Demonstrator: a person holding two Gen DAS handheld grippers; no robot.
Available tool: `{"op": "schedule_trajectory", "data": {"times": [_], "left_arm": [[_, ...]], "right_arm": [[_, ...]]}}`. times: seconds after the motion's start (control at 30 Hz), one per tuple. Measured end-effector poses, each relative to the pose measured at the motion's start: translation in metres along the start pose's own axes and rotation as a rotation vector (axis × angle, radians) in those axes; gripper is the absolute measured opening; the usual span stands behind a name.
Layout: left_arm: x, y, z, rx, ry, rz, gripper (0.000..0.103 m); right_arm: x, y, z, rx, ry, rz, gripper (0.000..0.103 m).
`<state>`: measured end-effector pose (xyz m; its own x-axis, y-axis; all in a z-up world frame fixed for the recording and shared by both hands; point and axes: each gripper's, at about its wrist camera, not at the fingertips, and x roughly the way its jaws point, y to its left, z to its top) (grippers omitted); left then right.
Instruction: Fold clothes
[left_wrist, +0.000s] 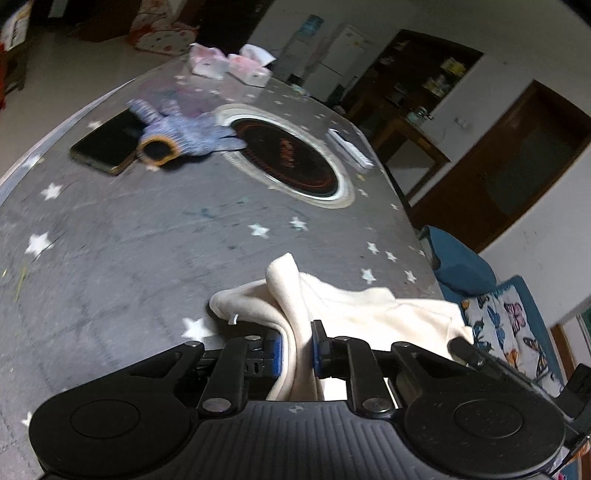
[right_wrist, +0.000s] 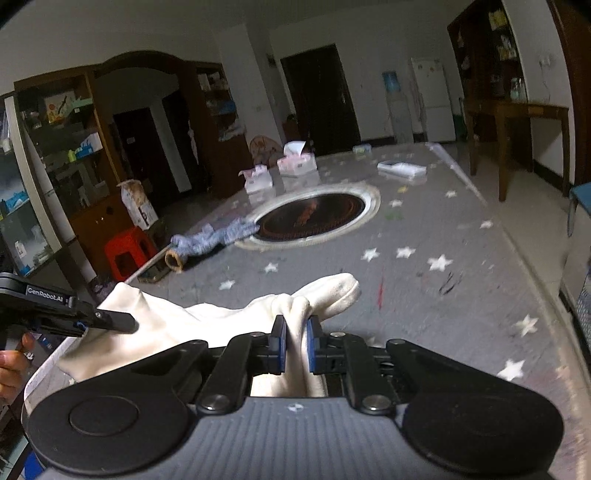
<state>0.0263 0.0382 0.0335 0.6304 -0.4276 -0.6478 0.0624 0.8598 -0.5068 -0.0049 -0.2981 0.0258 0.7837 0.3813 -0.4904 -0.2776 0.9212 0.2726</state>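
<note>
A cream-white garment (left_wrist: 354, 306) lies bunched at the near edge of the grey star-patterned table (left_wrist: 147, 240). My left gripper (left_wrist: 297, 345) is shut on a fold of it, with cloth pinched between the blue pads. In the right wrist view the same garment (right_wrist: 207, 317) spreads to the left, and my right gripper (right_wrist: 295, 343) is shut on another fold of it. The left gripper (right_wrist: 107, 321) shows at the left edge there, at the garment's far corner.
A blue knitted glove (left_wrist: 184, 131) lies on a dark phone (left_wrist: 107, 146) beside a round inset cooktop (left_wrist: 288, 155). Tissue packs (left_wrist: 229, 64) and a white flat item (left_wrist: 351, 147) sit at the far end. A red stool (right_wrist: 127, 251) stands left of the table.
</note>
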Motion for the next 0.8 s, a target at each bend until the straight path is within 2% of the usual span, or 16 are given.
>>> {"op": "schedule_trajectory", "data": {"times": [0.47,0.8], "left_arm": [[0.024,-0.077,0.015,0.108,0.017,-0.074,0.014],[0.051,-0.113,0.017,0.157,0.056,-0.093,0.014]], "right_arm": [[-0.05,-0.033,0.035,-0.024,-0.112,-0.115,0.009],[-0.065,-0.06,0.044,-0.046,-0.111,-0.195,0.009]]}}
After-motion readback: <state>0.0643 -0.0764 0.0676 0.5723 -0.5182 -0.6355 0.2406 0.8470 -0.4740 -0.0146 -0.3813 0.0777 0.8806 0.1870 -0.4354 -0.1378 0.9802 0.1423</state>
